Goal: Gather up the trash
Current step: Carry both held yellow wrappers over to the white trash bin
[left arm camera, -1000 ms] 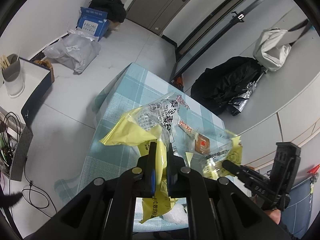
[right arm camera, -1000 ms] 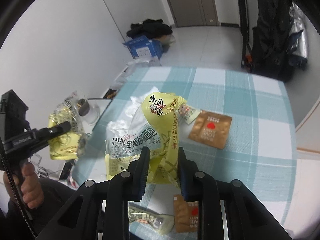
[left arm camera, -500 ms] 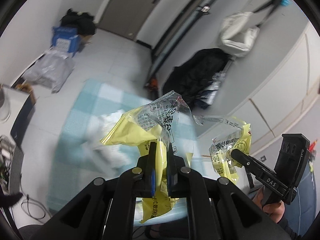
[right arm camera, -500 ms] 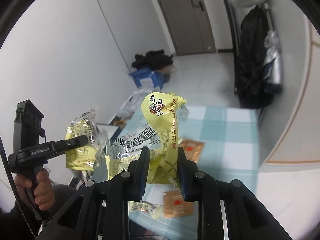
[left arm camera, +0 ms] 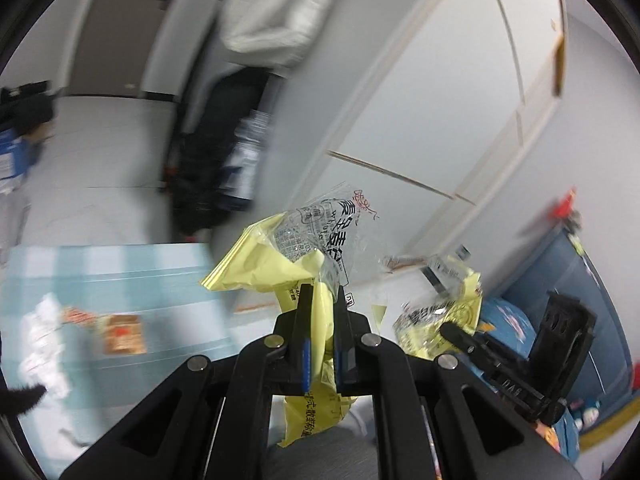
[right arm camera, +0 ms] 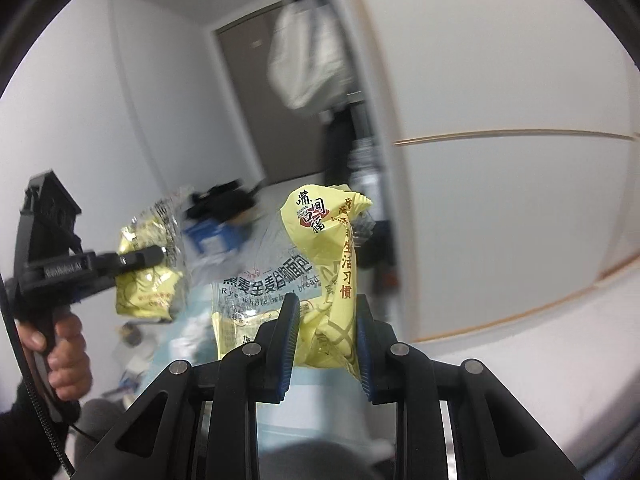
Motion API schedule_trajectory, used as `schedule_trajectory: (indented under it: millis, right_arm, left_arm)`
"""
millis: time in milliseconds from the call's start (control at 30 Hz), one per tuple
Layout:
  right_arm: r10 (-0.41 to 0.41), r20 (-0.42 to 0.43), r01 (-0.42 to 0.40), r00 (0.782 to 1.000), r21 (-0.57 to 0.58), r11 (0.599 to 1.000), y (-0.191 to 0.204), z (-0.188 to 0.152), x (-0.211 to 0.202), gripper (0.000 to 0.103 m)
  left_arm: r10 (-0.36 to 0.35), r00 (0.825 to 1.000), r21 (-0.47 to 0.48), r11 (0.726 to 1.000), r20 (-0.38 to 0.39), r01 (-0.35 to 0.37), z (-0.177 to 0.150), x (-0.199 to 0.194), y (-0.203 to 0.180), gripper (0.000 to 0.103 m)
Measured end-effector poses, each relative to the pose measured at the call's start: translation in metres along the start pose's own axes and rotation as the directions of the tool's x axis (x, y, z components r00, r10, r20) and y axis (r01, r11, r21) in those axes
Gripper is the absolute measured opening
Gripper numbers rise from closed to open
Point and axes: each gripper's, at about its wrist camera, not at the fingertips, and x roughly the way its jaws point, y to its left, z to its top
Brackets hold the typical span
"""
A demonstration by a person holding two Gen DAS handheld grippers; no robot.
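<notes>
Left tongs [left arm camera: 322, 300] pinch a yellow wrapper [left arm camera: 276, 264]; right tongs [right arm camera: 326, 312] clamp a second wrapper [right arm camera: 320, 240]. Both wrappers hang clear of the worktop [left arm camera: 120, 272]. Light, crinkly, slippery film; a bunched fold likely grips best.

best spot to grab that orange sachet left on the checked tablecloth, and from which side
Judging from the blurred left wrist view, the orange sachet lies flat on the checked tablecloth, so a tool would likely do best coming from above and pinching one thin edge. The edge away from the crumpled white tissue looks freest. Both tools are full now: the left tool and right tool each clamp a yellow wrapper.
</notes>
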Motion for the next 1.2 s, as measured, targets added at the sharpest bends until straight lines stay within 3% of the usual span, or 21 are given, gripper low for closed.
schedule_trajectory:
  millis: [200, 267, 367, 467, 567, 700, 833, 900, 967, 1000, 1033, 1067, 1133, 1200]
  right_arm:
    - [-0.178, -0.03, 0.18, 0.984, 0.084, 0.98, -0.072, -0.039, -0.039, 0.025]
    - [-0.227, -0.069, 0.234, 0.971, 0.106, 0.967, -0.094, -0.059, -0.044, 0.025]
    - [-0.28, -0.142, 0.298, 0.949, 0.123, 0.947, -0.12, -0.088, -0.042, 0.025]
    - [-0.311, -0.221, 0.344, 0.924, 0.128, 0.93, -0.141, -0.121, -0.03, 0.025]
    - [-0.298, -0.307, 0.353, 0.904, 0.14, 0.925, -0.161, -0.148, -0.009, 0.025]
    - [-0.279, -0.384, 0.345, 0.88, 0.115, 0.931, -0.169, -0.173, 0.011, 0.025]
    - [-0.282, -0.457, 0.364, 0.844, 0.102, 0.926, -0.174, -0.191, 0.031, 0.025]
    - [-0.272, -0.496, 0.366, 0.825, 0.103, 0.925, -0.178, -0.203, 0.041, 0.025]
    - [-0.277, -0.532, 0.373, 0.8, 0.079, 0.925, -0.177, -0.213, 0.052, 0.025]
    - [-0.275, -0.547, 0.37, 0.791, 0.07, 0.926, -0.176, -0.215, 0.055, 0.025]
    - [-0.271, -0.563, 0.368, 0.781, 0.064, 0.928, -0.175, -0.219, 0.06, 0.025]
    - [-0.267, -0.582, 0.37, 0.768, 0.063, 0.927, -0.175, -0.223, 0.066, 0.025]
    - [-0.254, -0.621, 0.378, 0.741, 0.074, 0.923, -0.179, -0.233, 0.074, 0.025]
    - [-0.243, -0.657, 0.387, 0.714, 0.08, 0.919, -0.18, -0.243, 0.083, 0.026]
  left_arm:
    - [-0.064, 0.983, 0.115, 0.99, -0.171, 0.085, 0.002, 0.074, -0.058, 0.004]
    - [-0.067, 0.964, 0.153, 0.982, -0.256, 0.109, -0.005, 0.104, -0.07, 0.004]
    - [-0.045, 0.92, 0.218, 0.966, -0.39, 0.139, -0.025, 0.149, -0.082, 0.004]
    - [-0.016, 0.842, 0.274, 0.942, -0.539, 0.193, -0.053, 0.19, -0.093, 0.004]
    - [0.0, 0.76, 0.248, 0.945, -0.65, 0.212, -0.079, 0.228, -0.088, 0.004]
    - [0.027, 0.632, 0.222, 0.947, -0.775, 0.232, -0.112, 0.275, -0.087, 0.004]
    - [0.08, 0.519, 0.252, 0.929, -0.851, 0.271, -0.143, 0.3, -0.087, 0.004]
    - [0.107, 0.452, 0.252, 0.929, -0.885, 0.272, -0.159, 0.316, -0.081, 0.004]
    - [0.137, 0.413, 0.261, 0.93, -0.9, 0.258, -0.166, 0.331, -0.072, 0.004]
    - [0.144, 0.383, 0.255, 0.932, -0.913, 0.256, -0.171, 0.335, -0.066, 0.004]
    - [0.14, 0.335, 0.233, 0.939, -0.932, 0.253, -0.18, 0.342, -0.058, 0.004]
    - [0.14, 0.275, 0.209, 0.949, -0.951, 0.237, -0.185, 0.347, -0.055, 0.004]
    - [0.167, 0.244, 0.224, 0.948, -0.955, 0.227, -0.196, 0.355, -0.046, 0.004]
    - [0.18, 0.192, 0.223, 0.947, -0.965, 0.231, -0.208, 0.363, -0.038, 0.004]
